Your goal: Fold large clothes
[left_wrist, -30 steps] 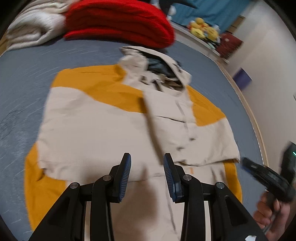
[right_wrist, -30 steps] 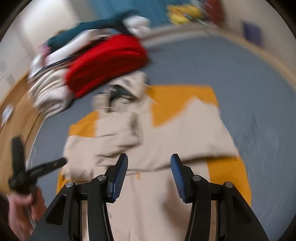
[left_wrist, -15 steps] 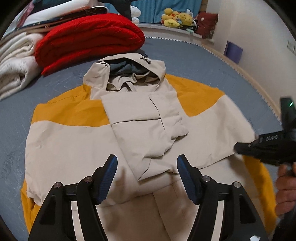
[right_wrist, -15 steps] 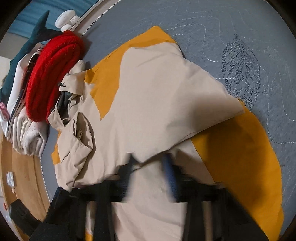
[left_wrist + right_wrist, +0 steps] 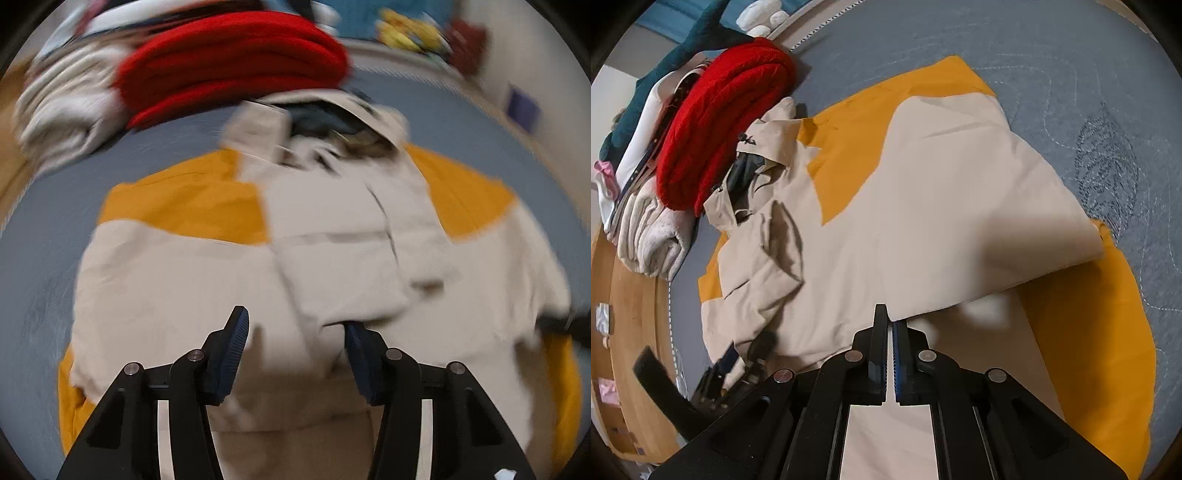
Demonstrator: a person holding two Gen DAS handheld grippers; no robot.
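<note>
A large beige and yellow hooded jacket (image 5: 207, 273) lies spread on the grey-blue bed, hood toward the far side, both sleeves folded in over the chest. My left gripper (image 5: 293, 332) is open just above the jacket's lower middle, its right finger against the edge of the folded sleeve. In the right wrist view the jacket (image 5: 953, 192) fills the middle. My right gripper (image 5: 889, 321) is shut at the lower edge of the folded beige sleeve; whether fabric sits between the pads is not clear. The left gripper (image 5: 746, 354) shows blurred at the lower left there.
A folded red knit (image 5: 229, 59) and white folded clothes (image 5: 62, 110) lie stacked beyond the hood; both show in the right wrist view (image 5: 720, 114). The bed's wooden rim (image 5: 631, 295) runs along the left. Stuffed toys (image 5: 410, 26) sit at the far wall.
My right gripper has gone from open to shut at the folded sleeve's lower edge. My left gripper opened wider, then moved down and closer to the jacket; its view is blurred by motion.
</note>
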